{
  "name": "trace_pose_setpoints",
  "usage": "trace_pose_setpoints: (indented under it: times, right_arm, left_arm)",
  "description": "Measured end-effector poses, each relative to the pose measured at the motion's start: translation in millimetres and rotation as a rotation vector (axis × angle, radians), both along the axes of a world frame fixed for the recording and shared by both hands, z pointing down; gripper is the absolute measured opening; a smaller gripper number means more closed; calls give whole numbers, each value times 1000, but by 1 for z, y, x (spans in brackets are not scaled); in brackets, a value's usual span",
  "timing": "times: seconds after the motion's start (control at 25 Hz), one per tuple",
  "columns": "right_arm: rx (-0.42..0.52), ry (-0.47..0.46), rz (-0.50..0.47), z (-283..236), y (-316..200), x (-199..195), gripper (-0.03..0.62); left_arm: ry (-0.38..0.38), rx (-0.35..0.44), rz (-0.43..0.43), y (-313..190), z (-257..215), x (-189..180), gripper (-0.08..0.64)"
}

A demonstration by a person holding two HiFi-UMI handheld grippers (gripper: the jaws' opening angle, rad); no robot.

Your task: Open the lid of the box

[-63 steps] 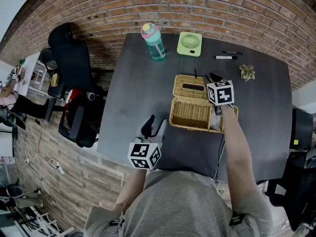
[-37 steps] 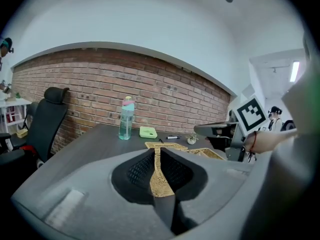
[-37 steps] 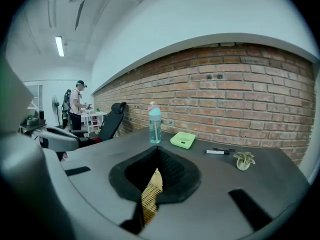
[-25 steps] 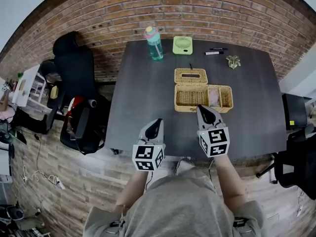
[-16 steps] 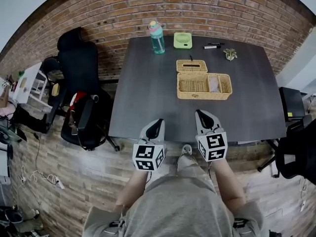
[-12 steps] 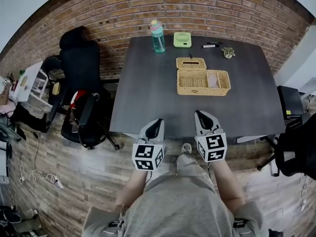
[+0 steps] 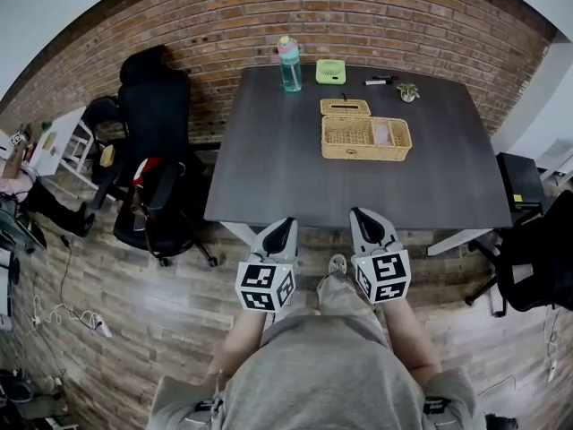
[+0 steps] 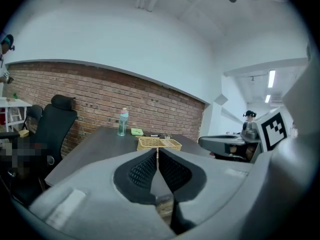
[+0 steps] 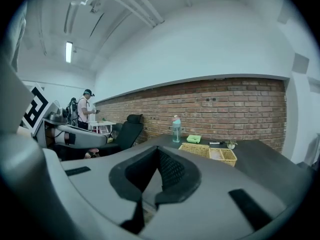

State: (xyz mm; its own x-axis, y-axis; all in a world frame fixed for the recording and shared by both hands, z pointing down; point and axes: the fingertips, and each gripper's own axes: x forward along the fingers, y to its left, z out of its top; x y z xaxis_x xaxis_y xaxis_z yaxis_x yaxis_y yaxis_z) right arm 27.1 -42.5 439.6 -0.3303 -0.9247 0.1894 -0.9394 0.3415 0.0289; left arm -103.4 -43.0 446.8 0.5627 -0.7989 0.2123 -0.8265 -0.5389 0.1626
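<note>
Both grippers pull back off the table [image 7: 269, 173] now, and it shrinks toward the top of the head view as the person backs away. The left gripper [image 7: 281, 227] and right gripper [image 7: 363, 217] sit low in the frame, jaws pressed together, nothing in either. The box [image 7: 365, 139] stands open at upper centre-right, its lid [image 7: 345, 107] lying just behind it. The job looks done.
</note>
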Motion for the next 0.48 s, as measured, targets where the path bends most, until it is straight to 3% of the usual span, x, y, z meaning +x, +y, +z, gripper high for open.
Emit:
trace_pose_setpoints:
  times: [0.48]
  right_arm:
    - [31, -8, -35, -7, 55, -25, 3]
  left_arm:
    - [2, 16, -9, 51, -4, -17, 23]
